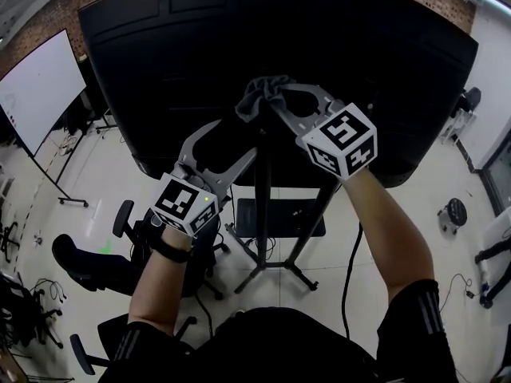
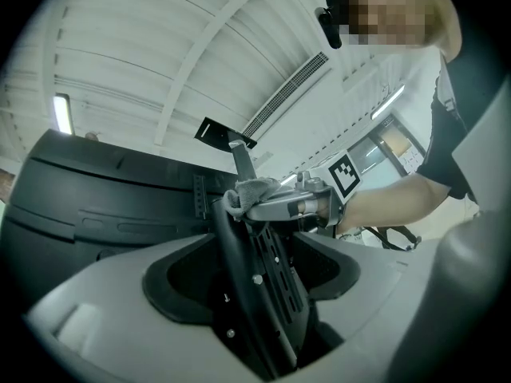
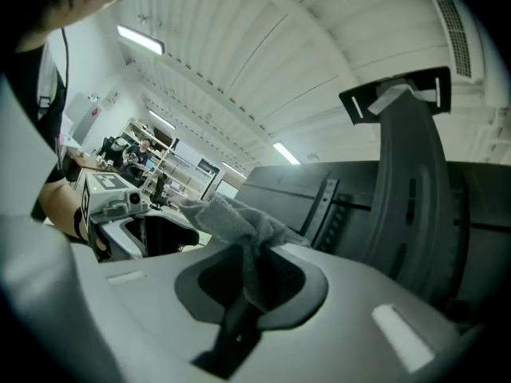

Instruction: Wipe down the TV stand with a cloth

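From above I see the black back of the TV (image 1: 200,54) on its stand, whose column (image 1: 263,206) runs down to splayed legs. My right gripper (image 1: 271,98) is shut on a grey cloth (image 1: 259,94) and holds it against the top of the column behind the TV. The left gripper view shows the cloth (image 2: 251,190) resting on the column (image 2: 255,294). In the right gripper view it (image 3: 239,222) bunches between my jaws beside the mount (image 3: 407,182). My left gripper (image 1: 235,140) is lower on the left, open, with the column standing between its jaws.
A small black shelf (image 1: 279,218) sits on the stand above the tripod legs (image 1: 275,274). Black office chairs (image 1: 88,266) stand at the lower left. A whiteboard (image 1: 40,86) on a wheeled frame is at the far left. Cables lie on the pale floor.
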`<state>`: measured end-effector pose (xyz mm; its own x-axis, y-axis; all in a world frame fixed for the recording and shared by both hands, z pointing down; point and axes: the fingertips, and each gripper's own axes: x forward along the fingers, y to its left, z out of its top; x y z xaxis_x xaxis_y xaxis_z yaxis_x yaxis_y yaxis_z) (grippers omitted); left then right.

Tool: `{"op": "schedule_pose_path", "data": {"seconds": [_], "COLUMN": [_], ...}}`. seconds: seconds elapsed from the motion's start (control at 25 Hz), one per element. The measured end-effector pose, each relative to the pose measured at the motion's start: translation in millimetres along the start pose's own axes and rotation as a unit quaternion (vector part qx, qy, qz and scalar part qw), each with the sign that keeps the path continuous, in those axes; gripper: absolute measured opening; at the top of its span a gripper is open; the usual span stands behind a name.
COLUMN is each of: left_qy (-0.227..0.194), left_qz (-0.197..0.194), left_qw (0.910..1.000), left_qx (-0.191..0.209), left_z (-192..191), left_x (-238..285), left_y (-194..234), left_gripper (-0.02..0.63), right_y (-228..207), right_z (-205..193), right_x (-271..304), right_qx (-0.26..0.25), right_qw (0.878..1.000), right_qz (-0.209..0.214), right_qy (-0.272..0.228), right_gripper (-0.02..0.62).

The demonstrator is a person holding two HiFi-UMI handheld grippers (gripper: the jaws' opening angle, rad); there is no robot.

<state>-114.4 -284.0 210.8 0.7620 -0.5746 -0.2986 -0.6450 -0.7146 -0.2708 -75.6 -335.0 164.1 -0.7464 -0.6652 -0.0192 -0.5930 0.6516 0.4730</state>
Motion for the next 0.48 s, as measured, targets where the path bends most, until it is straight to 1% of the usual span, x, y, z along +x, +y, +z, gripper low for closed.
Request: {"op": "schedule_pose_path", "data": {"seconds": [0.28,0.48], "left_qy": [0.022,0.040], "left_qz": [0.010,0.010], "left_qw": [0.9997,0.9991], "left_qx": [-0.009,-0.013], "left_z": [-22.5,-39.2], "left_x": [-7.4,-9.6], "left_y": [-6.1,-13.7], "left_gripper": [0.325,0.325], "right_y": [7.3,19.8], "right_z": [-28.1,-54.5], "right_x": [-4.1,-5.8], "right_qx": [0.072,0.083], "right_qw": [0.996,0.994], "right_qz": [0.039,0.062], "right_qy": [-0.028,-0.026], "right_gripper": [0.035,0.035]}}
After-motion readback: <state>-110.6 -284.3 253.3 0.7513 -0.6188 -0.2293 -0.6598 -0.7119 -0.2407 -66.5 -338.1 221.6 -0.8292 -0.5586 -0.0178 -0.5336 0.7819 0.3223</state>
